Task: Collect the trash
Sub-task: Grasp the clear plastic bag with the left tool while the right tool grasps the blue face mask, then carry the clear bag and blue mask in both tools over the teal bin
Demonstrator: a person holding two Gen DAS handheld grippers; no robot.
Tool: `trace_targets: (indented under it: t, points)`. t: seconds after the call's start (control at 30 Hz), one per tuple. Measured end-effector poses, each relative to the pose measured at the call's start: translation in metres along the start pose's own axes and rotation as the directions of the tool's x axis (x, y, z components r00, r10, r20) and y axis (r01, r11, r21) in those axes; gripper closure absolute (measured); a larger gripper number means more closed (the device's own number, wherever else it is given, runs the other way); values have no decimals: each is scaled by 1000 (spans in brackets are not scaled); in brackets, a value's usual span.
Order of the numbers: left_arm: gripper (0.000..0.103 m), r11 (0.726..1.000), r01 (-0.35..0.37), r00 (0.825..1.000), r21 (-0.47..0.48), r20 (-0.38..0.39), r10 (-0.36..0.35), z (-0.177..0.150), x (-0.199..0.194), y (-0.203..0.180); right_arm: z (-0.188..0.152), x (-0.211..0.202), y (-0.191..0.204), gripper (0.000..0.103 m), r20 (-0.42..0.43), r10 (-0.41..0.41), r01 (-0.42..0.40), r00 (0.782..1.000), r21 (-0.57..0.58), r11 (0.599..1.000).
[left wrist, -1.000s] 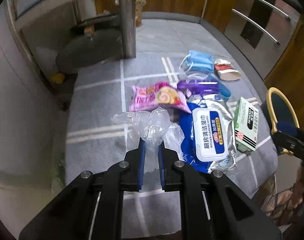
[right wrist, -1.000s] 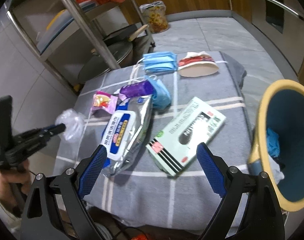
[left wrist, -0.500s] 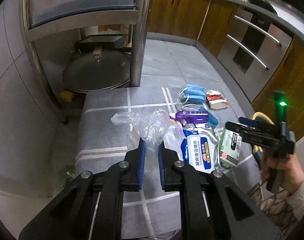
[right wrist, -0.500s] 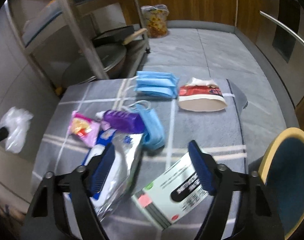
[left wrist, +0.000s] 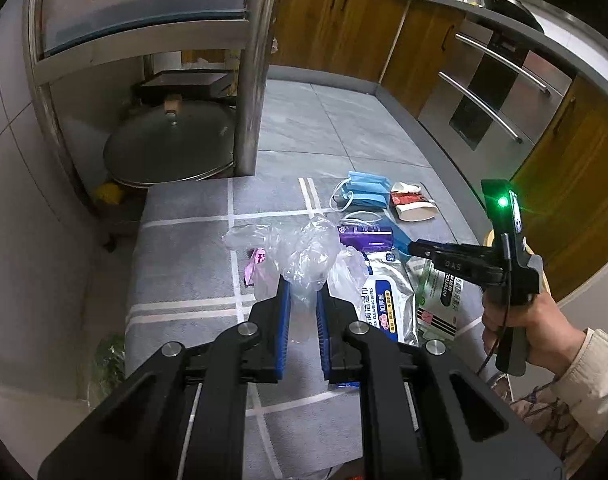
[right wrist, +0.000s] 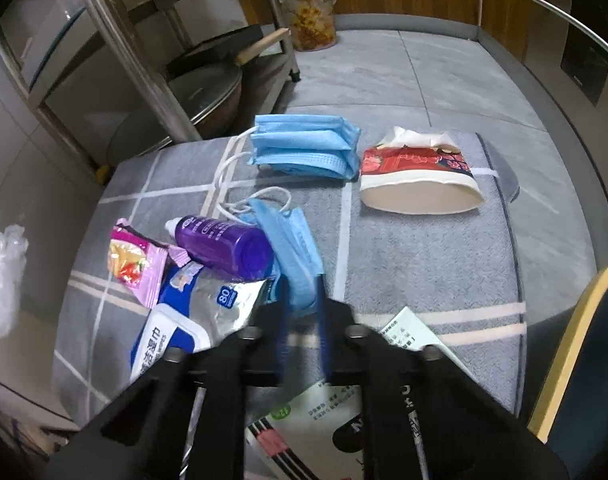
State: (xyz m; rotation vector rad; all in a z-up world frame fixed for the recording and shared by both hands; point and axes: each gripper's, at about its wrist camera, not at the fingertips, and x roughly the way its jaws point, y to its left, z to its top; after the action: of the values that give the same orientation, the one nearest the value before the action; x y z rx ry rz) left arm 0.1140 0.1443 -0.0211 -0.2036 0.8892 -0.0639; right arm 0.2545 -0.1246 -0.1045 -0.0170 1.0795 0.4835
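My left gripper (left wrist: 304, 285) is shut on a crumpled clear plastic bag (left wrist: 304, 248), held above the grey checked cloth (left wrist: 183, 248); the same bag shows at the left edge of the right wrist view (right wrist: 3, 272). My right gripper (right wrist: 301, 284) points down at the pile and its jaws are closing, pinching the near end of a loose blue face mask (right wrist: 291, 240). That mask lies against a purple bottle (right wrist: 223, 246). In the left wrist view the right gripper (left wrist: 414, 247) is held by a hand (left wrist: 520, 316) over the wipes pack.
On the cloth lie a pink snack wrapper (right wrist: 133, 264), a silver-blue wipes pack (right wrist: 175, 332), a green-white box (right wrist: 316, 420), folded blue masks (right wrist: 304, 146) and a crushed paper cup (right wrist: 416, 180). A yellow-rimmed blue bin (right wrist: 576, 340) stands at the right. A metal rack (left wrist: 255, 80) is behind.
My right gripper moved forward and down over the pile, and its wide jaws came together on the loose blue mask. My left gripper rose a little with the plastic bag.
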Motion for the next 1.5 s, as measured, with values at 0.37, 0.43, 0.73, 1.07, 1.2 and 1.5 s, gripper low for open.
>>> trace_targets:
  t: [0.37,0.43,0.73,1.07,1.2,1.5]
  points:
    - [91,999,44,999,24,12,-45,8,5,-23,-9,-50,-13,101,116,-54,56,992,-21,998]
    - [91,998,53,999,38,12,-53,8,7,-30,-9,-60,-19,101,142,-64,67,988,-14,998]
    - [91,991,95,995,90,3,-95,11,13,-60,-20,-103,-47,101,205,-72,63,976,48,997]
    - [91,975,141,990,173,-11,-141,12,19,-106,-53,-161,-69,101,286,-98,71,953,104,992]
    - [91,968,154,988,198,-20,-153,12,23,-123,-65,-184,-75,101,321,-103,71,942,109,992]
    - [91,940,195,981,279,-39,-192,11,28,-177,-87,-227,-95,101,371,-130,84,920,136,987]
